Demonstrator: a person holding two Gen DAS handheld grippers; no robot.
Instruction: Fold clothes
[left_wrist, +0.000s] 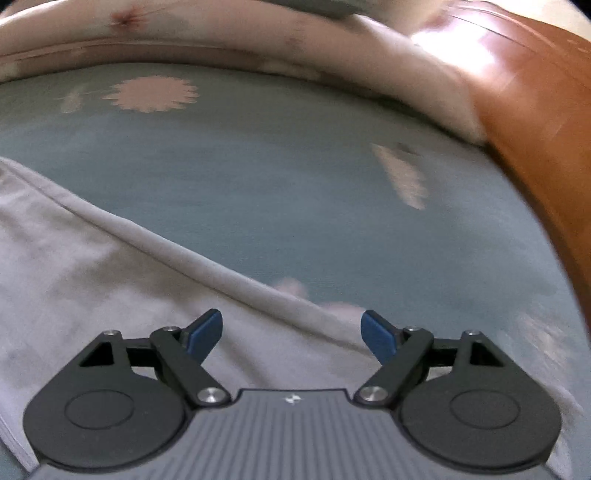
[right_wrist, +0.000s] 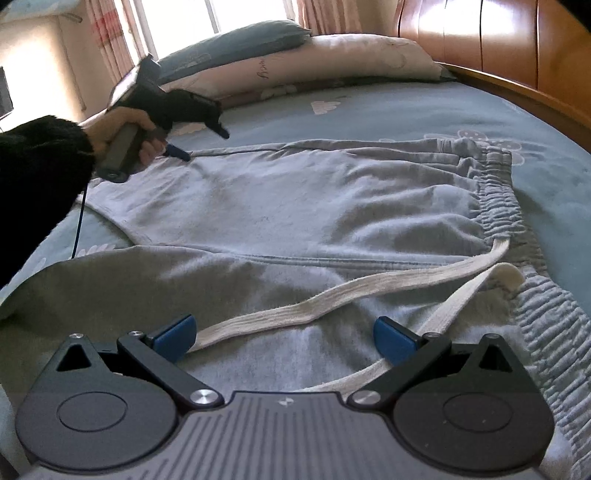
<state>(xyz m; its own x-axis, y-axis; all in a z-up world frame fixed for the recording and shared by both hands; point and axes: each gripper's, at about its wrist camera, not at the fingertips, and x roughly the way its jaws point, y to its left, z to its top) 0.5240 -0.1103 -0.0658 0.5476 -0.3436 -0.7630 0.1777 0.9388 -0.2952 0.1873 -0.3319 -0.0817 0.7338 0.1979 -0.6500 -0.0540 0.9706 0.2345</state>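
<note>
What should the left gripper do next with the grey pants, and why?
Probably close the left gripper on the hem edge of the grey pants. Its jaws stand open with that edge lying right between them, flat on the blue bedsheet. The right gripper is open too, above the white drawstring.

A bed with a blue-grey patterned sheet (right_wrist: 388, 110) carries everything. Grey sweatpants (right_wrist: 295, 206) lie spread flat on it, and beyond them, against the wooden headboard (right_wrist: 498, 40), rest what look like two stacked pillows (right_wrist: 332, 62).
</note>
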